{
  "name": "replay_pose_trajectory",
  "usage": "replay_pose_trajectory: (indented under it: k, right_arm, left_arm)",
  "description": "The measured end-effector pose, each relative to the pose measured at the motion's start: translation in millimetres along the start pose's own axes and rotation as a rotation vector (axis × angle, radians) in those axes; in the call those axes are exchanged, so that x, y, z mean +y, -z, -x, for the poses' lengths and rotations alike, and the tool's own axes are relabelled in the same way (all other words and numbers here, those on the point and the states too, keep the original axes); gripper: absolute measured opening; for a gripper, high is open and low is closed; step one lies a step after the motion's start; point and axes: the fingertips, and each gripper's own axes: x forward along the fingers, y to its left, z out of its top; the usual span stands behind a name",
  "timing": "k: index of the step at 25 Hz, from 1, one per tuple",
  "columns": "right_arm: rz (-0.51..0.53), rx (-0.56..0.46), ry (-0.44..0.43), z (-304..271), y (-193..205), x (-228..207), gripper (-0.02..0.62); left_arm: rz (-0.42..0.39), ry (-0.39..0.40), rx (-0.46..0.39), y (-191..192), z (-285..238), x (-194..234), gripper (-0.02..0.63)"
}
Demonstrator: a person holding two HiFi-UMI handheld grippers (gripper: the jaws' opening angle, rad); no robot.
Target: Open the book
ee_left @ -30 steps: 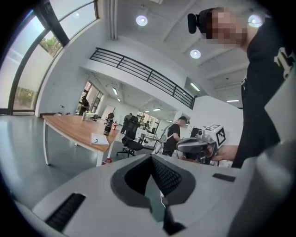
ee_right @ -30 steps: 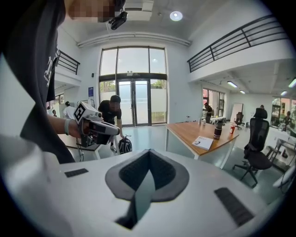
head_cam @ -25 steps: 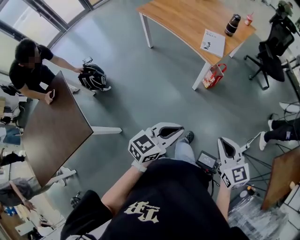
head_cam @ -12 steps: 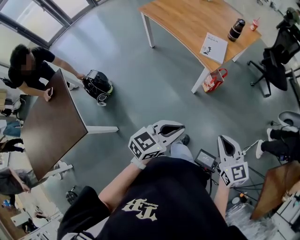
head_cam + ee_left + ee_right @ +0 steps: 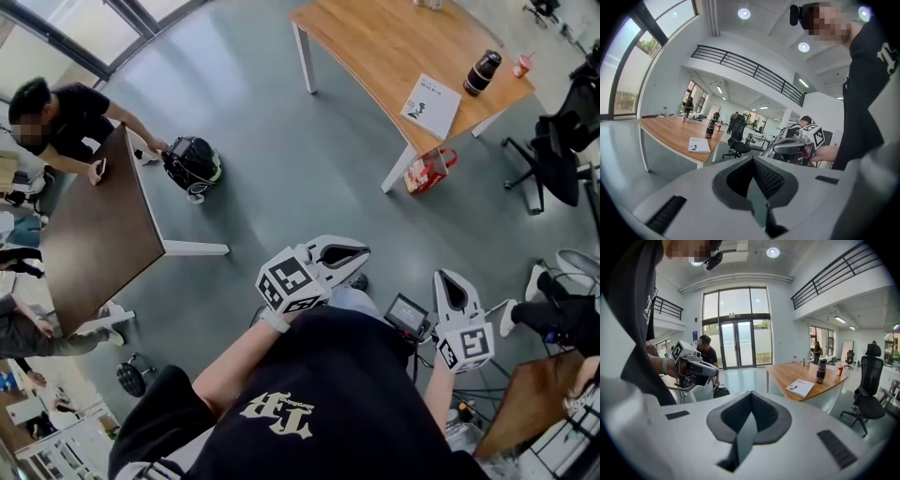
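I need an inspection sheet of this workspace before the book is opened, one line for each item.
surface: wooden table, mostly bare.
job's things: book closed, flat near the table's edge.
clutter: black bottle and red cup past the book; red bag on floor by a table leg.
grippers: left gripper and right gripper, jaws together, empty, away from the table.
cables: nothing seen on the table.
surroundings: dark table, office chair, person beside it.
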Motion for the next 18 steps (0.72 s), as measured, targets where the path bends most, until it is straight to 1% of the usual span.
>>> replay_pose_trajectory:
  k: [7,11,18]
  right_arm:
    - [0.011,0.003,-0.021,5,4,-33,-0.012]
    - [0.012,0.002,-0.031,10,7,-47,-0.012]
    - [0.003,-0.005,-0.043,19,13,-52,-0.013]
  left_arm:
    - [0.006,-0.027,-0.008,-6,-27,-4,0.006]
    - [0.013,-0.028,-0.009,-7,-42,-11,0.006]
    - [0.017,-0.02,0.006,-3,-52,-28,0.006]
